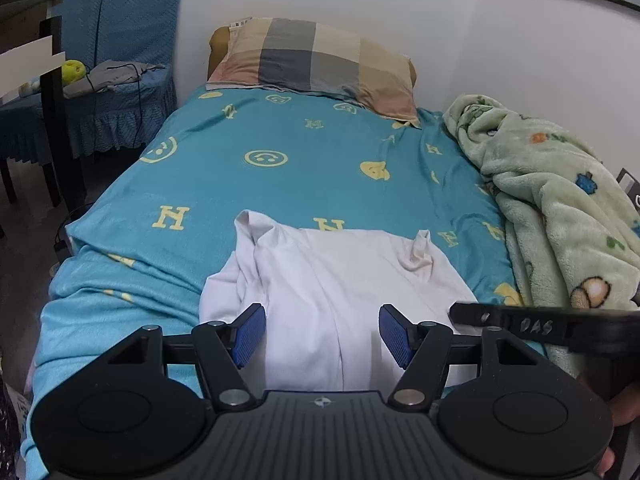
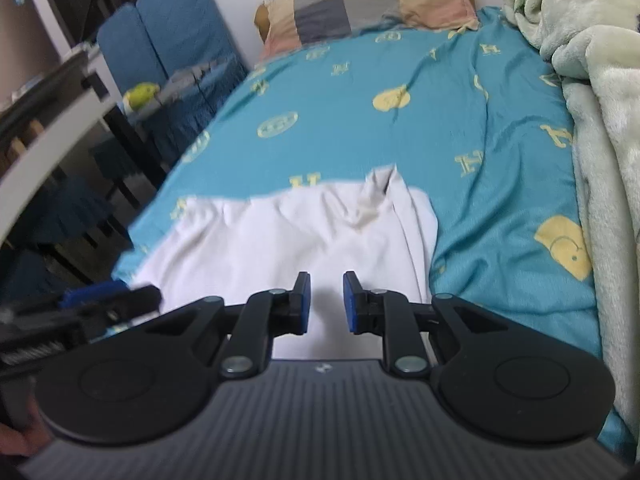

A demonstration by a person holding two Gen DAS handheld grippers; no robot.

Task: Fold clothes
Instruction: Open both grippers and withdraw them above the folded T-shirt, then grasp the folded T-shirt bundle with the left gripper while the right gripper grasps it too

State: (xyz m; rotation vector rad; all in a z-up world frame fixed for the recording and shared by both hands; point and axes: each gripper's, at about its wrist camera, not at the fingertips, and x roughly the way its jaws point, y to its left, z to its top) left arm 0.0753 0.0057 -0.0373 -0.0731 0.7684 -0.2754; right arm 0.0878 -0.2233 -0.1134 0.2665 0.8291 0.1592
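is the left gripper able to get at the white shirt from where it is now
Probably yes: the left gripper is open right over the white shirt, which lies flat on the teal bedsheet with nothing between. The right gripper sits beside it, not blocking.

Yellow "H" letters repeat across teal bedsheet — "DAS" on right gripper arm.

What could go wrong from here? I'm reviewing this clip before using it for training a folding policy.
1. The white cotton garment lies bunched at its far left and right corners, so a fold now may lock in creases.
2. It sits straight on the loose turquoise patterned bedsheet; the open left tool or the open right tool might pinch the sheet too.
3. The fluffy pale green blanket lies close on the right and might snag.
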